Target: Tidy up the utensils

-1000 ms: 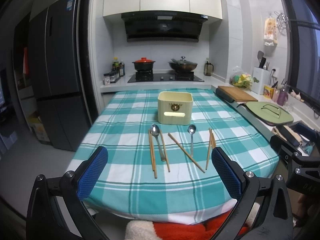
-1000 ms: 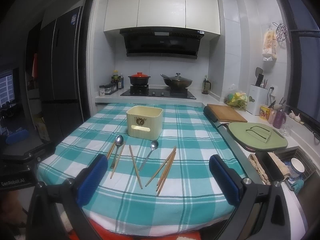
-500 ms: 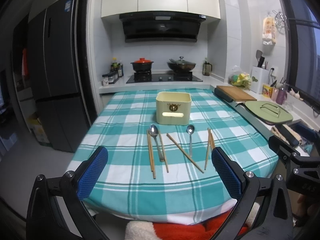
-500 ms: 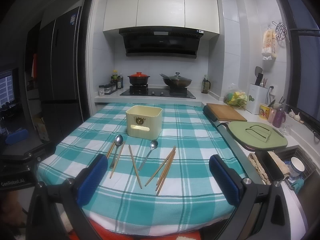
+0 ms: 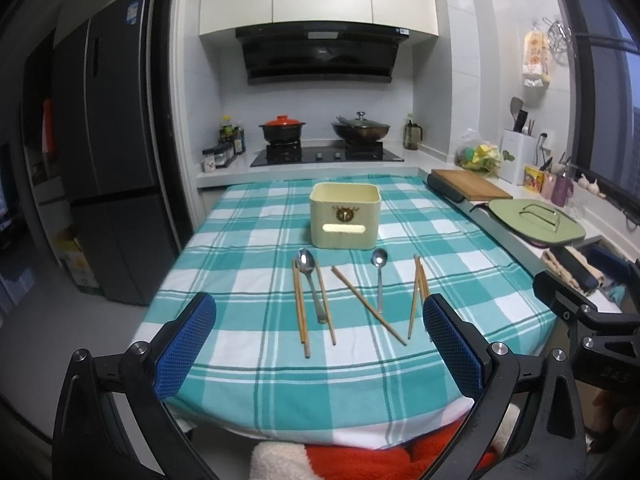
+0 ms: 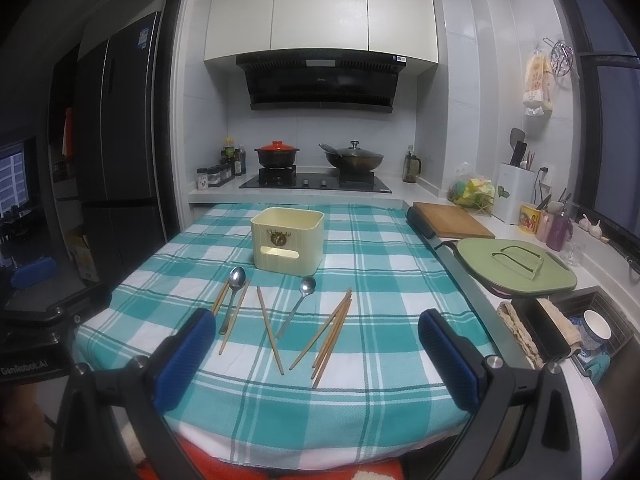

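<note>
Both grippers stand wide apart, empty: left gripper (image 5: 318,344), right gripper (image 6: 316,354). Chopsticks (image 5: 300,312) and two spoons (image 5: 310,280) lie loose at frame centre, before the cream holder (image 5: 345,220). Judged light, rigid, slippery; best pinched mid-shaft.

A home kitchen: gas hob (image 6: 316,181) with pots under a range hood (image 6: 320,82), fridge (image 6: 116,128), seemingly a sink (image 6: 592,328).

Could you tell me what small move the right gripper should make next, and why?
Probably ease the right gripper forward and down toward the chopstick bundle. Both grippers are open and empty, every utensil lies loose on the cloth, and that bundle lies nearest it, in front of the cream holder.
</note>
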### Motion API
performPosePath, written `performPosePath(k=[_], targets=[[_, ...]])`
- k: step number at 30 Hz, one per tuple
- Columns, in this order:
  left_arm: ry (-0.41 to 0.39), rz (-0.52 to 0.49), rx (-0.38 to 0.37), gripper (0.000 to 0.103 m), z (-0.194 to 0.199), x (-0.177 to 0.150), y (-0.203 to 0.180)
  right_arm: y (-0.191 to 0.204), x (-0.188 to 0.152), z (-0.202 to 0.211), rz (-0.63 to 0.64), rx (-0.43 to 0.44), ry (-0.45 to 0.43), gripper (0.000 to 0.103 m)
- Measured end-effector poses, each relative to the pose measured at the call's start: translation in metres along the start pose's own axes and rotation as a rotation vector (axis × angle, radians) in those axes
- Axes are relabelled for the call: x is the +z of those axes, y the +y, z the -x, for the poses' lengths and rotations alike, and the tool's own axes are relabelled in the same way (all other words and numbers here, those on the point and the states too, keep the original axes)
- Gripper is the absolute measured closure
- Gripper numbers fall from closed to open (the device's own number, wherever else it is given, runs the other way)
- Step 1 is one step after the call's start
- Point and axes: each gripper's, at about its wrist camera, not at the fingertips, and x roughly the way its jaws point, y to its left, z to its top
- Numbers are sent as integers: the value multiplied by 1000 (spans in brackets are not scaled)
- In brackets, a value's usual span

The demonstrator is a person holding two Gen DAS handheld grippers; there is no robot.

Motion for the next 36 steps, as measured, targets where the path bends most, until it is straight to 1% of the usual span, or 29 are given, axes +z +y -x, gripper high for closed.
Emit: performPosePath(k=[12, 16, 24, 30, 36], targets=[[-3, -4, 7, 0, -1, 3, -2, 0, 0, -1, -2, -2, -2, 0], [-18, -8, 18, 0, -1, 7, -1, -1, 3, -4, -6, -6, -5, 0], [-59, -17, 56, 0, -7, 25, 5, -2, 26, -7, 25, -7, -61, 0], [-57, -31, 68, 0, -16, 35, 4, -1, 37, -3, 47, -20, -125, 0], [-64, -52, 94, 0, -28, 45, 0, -5, 42, -20, 48, -29, -112, 0]])
